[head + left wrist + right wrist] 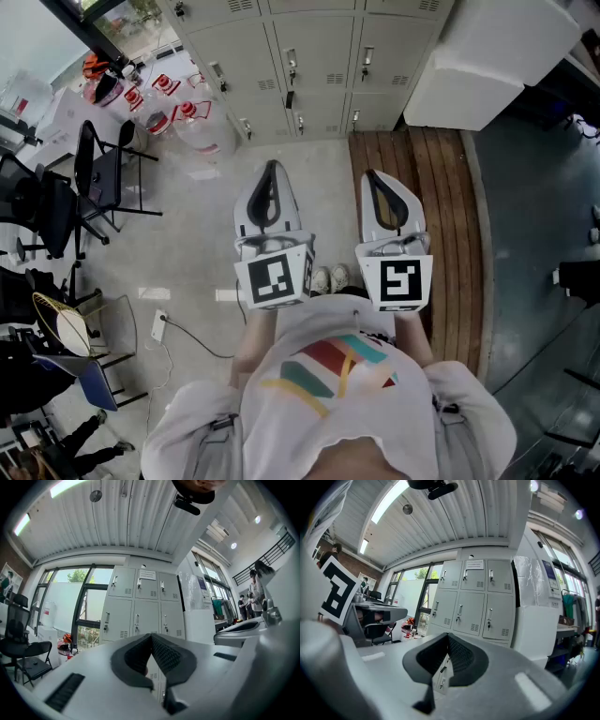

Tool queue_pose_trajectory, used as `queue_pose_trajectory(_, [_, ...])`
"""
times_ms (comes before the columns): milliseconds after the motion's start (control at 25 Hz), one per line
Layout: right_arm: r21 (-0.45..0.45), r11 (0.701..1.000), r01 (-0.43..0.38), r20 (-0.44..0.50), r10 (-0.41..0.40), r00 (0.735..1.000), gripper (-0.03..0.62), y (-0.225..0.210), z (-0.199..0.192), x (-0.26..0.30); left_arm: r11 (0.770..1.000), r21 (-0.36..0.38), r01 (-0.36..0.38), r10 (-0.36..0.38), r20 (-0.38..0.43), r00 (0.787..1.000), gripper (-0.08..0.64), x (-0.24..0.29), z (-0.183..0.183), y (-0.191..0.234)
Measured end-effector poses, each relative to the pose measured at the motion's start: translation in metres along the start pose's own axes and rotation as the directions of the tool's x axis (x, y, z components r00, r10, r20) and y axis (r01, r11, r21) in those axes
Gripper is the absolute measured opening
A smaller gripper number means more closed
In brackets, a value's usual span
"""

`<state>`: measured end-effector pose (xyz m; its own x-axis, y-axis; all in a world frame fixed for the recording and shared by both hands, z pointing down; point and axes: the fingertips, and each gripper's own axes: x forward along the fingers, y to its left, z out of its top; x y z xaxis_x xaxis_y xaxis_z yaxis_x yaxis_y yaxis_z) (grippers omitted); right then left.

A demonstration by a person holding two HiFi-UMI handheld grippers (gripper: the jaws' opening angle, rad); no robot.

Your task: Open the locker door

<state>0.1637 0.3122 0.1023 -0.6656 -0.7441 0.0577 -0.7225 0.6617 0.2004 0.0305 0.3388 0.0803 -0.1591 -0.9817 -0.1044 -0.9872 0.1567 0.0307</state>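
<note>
Standing well apart from the lockers (314, 56), which line the floor's far edge betw. a window (65, 602) at left and a white unit (487, 56) at right; no door is within reach yet. Left gripper (271, 167): jaws together, nothing betw. them. Right gripper (374, 176): likewise closed & empty. Both aim roughly level at the bank. Can't tell which locker door (465, 616) is meant. Each door faces the person, long axis upright, w/ a small upright handle (460, 608) near its left edge, so hinges are prob. on the right. To do it well: close the gap first, part one gripper's jaws, pinch the handle squarely, pull toward the body in an arc swinging rightward, other gripper kept clear.
</note>
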Motion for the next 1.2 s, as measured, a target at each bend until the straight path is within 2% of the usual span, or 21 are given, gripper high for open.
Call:
queue_pose_trajectory(280, [-0.013,1.000,-0.017,-0.001,0.017,1.000,0.003,0.000,-0.004,0.003,1.000,-0.003,-0.002,0.002,-0.006,1.000,0.014,0.004,-0.004,-0.001])
queue_pose_trajectory(400, [0.026,0.999,-0.020,-0.012,0.020,1.000,0.005,-0.004,-0.007,0.003,1.000,-0.012,0.000,0.000,-0.009,1.000,0.014,0.008,-0.005,-0.003])
queue_pose_trajectory(640, [0.085,0.996,-0.003,0.035,0.000,0.999,0.005,-0.025,-0.003,0.005,1.000,-0.015,0.001,-0.001,0.000,1.000,0.014,0.017,-0.002,-0.012])
queue_pose_trajectory(960, [0.096,0.994,-0.056,0.034,0.053,0.998,0.005,-0.035,-0.015,0.008,1.000,0.003,0.002,-0.002,-0.009,1.000,0.015,0.030,-0.009,-0.029])
queue_pose_trajectory(1200, [0.129,0.988,-0.085,0.007,0.085,0.996,0.005,-0.040,-0.039,0.015,0.999,0.017,-0.032,0.033,-0.015,0.999,0.015,0.034,-0.017,-0.029])
